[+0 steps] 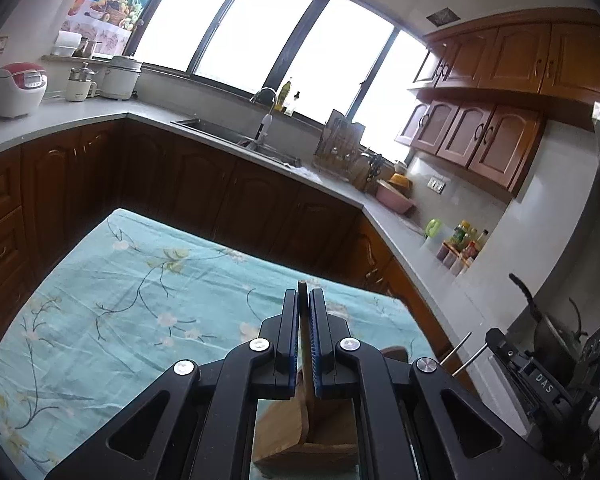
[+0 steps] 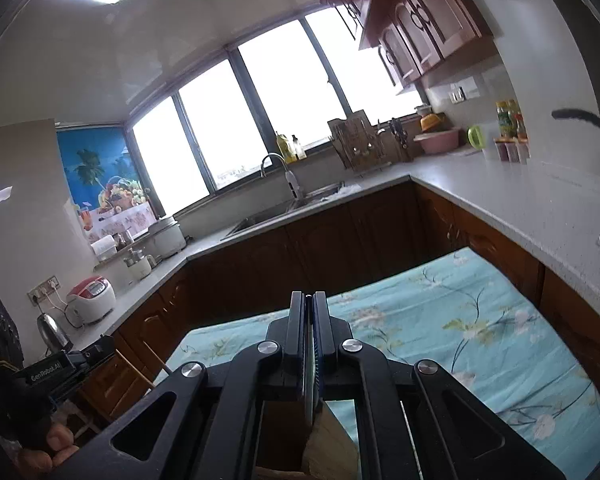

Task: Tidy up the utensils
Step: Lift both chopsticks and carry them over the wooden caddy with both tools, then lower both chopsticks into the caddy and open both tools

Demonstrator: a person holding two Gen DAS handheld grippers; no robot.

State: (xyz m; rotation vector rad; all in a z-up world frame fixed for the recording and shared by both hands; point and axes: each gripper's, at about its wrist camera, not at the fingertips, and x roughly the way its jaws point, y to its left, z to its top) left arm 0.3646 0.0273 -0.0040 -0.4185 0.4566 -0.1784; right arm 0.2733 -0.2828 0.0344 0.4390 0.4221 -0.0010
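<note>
A wooden holder (image 1: 300,436) sits low under both grippers, over a table with a teal flowered cloth (image 1: 140,300). My left gripper (image 1: 302,294) is shut on a thin wooden panel seen edge-on, which runs down into the holder. My right gripper (image 2: 308,297) is shut on a thin flat piece that joins the same wooden holder (image 2: 328,440) below it. Two thin metal rods (image 1: 458,348) stick up between the two grippers; what they belong to is hidden. The holder's inside is mostly covered by the gripper bodies. A hand (image 2: 48,452) holds the left gripper at the right wrist view's left edge.
A grey L-shaped counter with dark wooden cabinets wraps around beyond the table. It carries a sink with a tap (image 1: 260,136), a rice cooker (image 1: 18,88), a dish rack (image 1: 340,144), a pink basin (image 1: 394,200) and bottles (image 1: 464,244). A dark pan (image 1: 556,332) stands at the right.
</note>
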